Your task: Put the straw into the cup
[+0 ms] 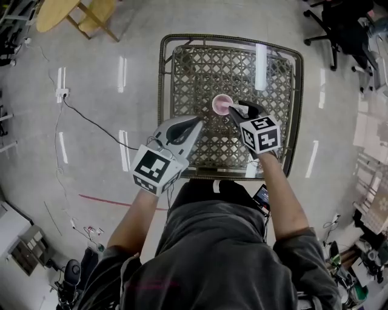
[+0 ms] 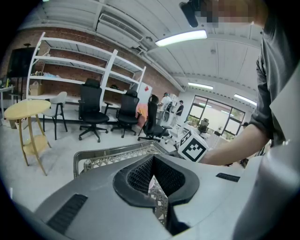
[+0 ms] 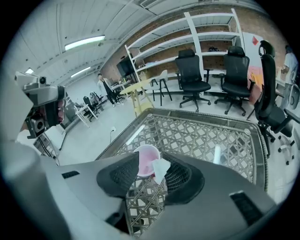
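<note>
A small pink cup (image 1: 220, 104) stands upright near the middle of the lattice table (image 1: 173, 72). My right gripper (image 1: 235, 111) hovers just right of its rim, open. In the right gripper view the cup (image 3: 145, 158) sits between and beyond the jaw tips. The short white straw (image 3: 161, 168) leans against the right-hand pad at the cup's rim, apart from the other pad. Whether its end is inside the cup is hidden. My left gripper (image 1: 195, 124) is held over the table's near left part, shut and empty, its tips (image 2: 151, 159) meeting.
The table (image 3: 211, 136) has a glass top over wicker and a raised metal rim. Black office chairs (image 1: 342, 27) stand at the far right. A round wooden side table (image 1: 73, 13) is at the far left. A cable (image 1: 91, 121) crosses the floor left of the table.
</note>
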`<state>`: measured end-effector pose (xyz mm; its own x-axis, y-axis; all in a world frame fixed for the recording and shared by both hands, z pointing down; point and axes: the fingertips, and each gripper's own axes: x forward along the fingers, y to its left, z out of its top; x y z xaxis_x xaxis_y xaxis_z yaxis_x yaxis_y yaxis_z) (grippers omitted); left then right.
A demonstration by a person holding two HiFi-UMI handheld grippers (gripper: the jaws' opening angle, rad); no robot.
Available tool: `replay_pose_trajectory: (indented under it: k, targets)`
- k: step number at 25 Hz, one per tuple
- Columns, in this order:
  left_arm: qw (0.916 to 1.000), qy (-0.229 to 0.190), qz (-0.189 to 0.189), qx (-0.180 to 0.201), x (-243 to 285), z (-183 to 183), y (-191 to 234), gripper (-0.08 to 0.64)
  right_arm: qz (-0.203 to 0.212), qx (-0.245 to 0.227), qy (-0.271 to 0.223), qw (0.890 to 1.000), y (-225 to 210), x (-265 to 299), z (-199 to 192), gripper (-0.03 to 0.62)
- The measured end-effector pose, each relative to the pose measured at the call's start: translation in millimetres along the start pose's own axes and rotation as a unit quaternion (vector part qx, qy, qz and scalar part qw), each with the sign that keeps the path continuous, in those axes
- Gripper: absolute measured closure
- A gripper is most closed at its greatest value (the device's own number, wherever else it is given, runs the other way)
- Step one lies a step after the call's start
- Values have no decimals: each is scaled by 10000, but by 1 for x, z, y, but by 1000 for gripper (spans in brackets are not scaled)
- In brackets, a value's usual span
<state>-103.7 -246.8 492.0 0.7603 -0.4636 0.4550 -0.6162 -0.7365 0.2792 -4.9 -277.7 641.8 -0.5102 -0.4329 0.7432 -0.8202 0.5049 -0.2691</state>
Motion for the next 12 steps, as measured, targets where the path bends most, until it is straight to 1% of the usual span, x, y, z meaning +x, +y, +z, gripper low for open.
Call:
replay_pose_trajectory:
  k: [12]
  targets:
    - [9998, -119, 20, 143, -7, 12, -17, 551, -220, 19, -265, 9994, -12, -34, 7, 472]
